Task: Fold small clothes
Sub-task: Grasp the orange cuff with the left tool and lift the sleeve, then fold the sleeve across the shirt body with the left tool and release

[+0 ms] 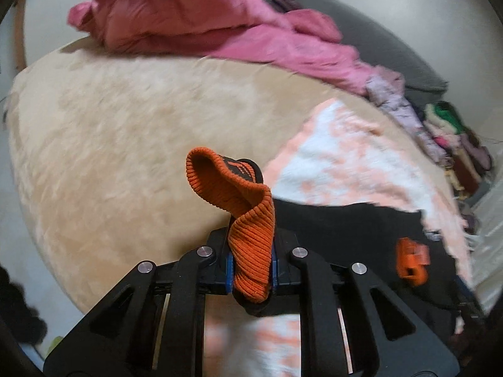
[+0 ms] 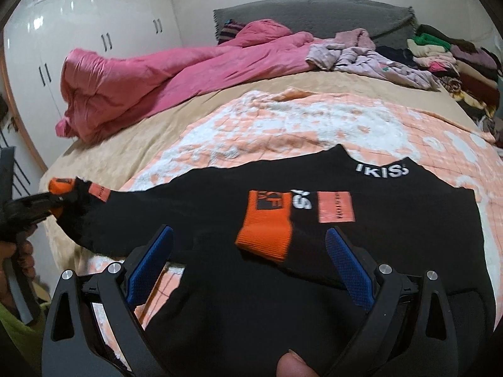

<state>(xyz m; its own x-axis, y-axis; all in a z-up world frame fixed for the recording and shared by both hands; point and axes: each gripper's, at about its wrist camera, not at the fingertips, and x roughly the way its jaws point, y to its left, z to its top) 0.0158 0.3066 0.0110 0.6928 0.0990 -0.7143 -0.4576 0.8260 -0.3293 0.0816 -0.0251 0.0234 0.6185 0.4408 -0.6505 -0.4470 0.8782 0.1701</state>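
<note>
Jaws: my left gripper (image 1: 251, 270) clamps the orange ribbed-knit cuff (image 1: 248, 220); right gripper (image 2: 248, 264) gapes empty.
Risk: I could tug the black jersey garment (image 2: 393, 235) crooked.

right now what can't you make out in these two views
- Left wrist view: the black garment and the second orange cuff are motion-blurred; the left hand-held gripper, shut on an orange cuff, hides the cloth beneath it.
- Right wrist view: the garment's near edge is cut off behind the open right hand-held gripper; the orange label print is too small to read.
</note>
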